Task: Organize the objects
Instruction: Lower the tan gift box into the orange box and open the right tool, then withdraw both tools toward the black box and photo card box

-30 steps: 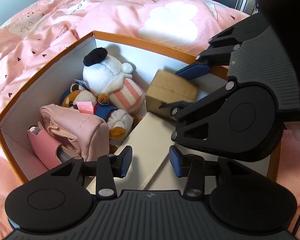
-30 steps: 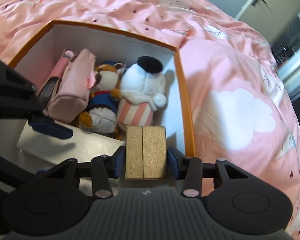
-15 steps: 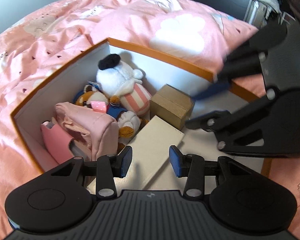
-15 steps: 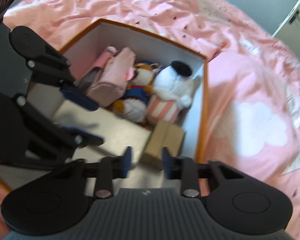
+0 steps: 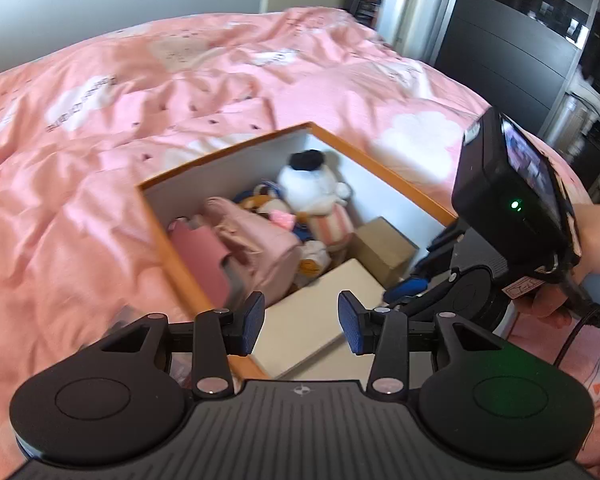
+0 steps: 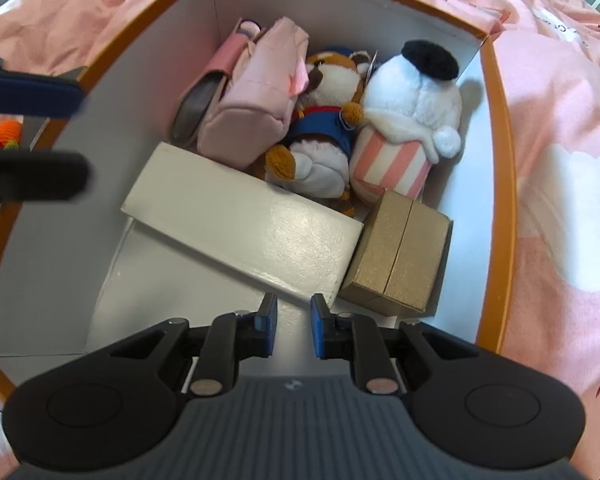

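Observation:
An orange box (image 6: 496, 120) with white walls lies on the bed. Inside are a gold box (image 6: 400, 256) by the right wall, a flat white box (image 6: 240, 224), a pink pouch (image 6: 256, 104), a fox plush (image 6: 324, 120) and a white plush with a black hat (image 6: 412, 96). My right gripper (image 6: 293, 320) hangs over the box's near floor; its jaws are closing with nothing between them. My left gripper (image 5: 300, 316) stands open and empty above the box's near-left rim (image 5: 180, 272). The left wrist view also shows the gold box (image 5: 384, 244) and my right gripper (image 5: 412, 280).
A rumpled pink duvet (image 5: 140, 120) surrounds the box. A pink case (image 6: 216, 64) stands against the pouch. A small orange and red knitted thing (image 6: 4, 134) lies outside the box at left. A dark wardrobe (image 5: 512, 48) stands beyond the bed. A hand (image 5: 596, 240) holds the right gripper.
My right gripper let go of the gold box, which now rests in the box, and its jaws narrowed. My left gripper drew back and up, away from the box's inside.

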